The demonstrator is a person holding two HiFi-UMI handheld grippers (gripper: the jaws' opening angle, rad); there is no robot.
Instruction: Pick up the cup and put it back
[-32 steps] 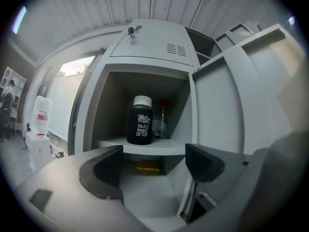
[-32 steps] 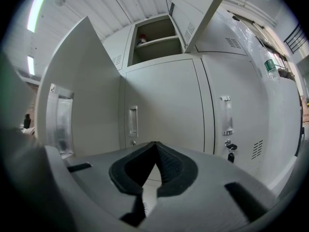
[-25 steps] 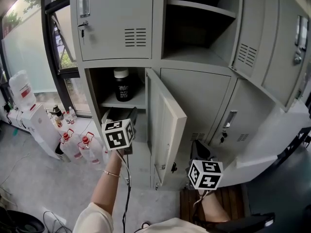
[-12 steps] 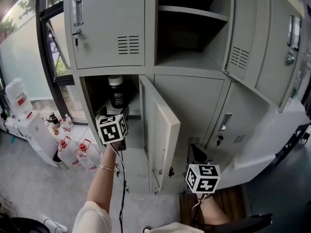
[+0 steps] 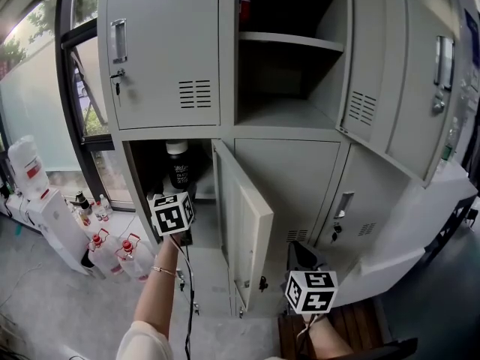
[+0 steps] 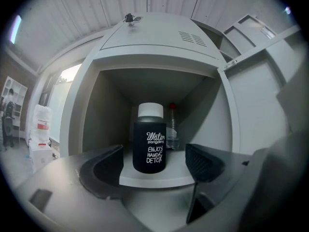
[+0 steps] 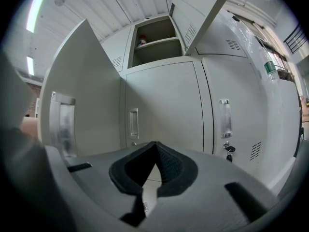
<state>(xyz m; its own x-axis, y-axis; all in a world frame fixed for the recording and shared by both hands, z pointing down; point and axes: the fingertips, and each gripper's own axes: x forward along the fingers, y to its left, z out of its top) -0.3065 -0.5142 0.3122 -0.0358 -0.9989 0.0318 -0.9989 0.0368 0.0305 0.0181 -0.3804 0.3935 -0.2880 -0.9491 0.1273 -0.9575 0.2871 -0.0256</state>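
Left gripper view: left tongs (image 6: 154, 154) gape apart, nearer the cup (image 6: 149, 140) than before; right tongs (image 7: 155, 148) stay pressed together.

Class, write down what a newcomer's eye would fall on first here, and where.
The white-lidded black cup stands on the shelf of the open locker, left of centre in the head view. The left gripper faces it, jaws apart, not touching. The right gripper hangs shut, lower right.

All three views toward lockers (image 5: 289, 175)
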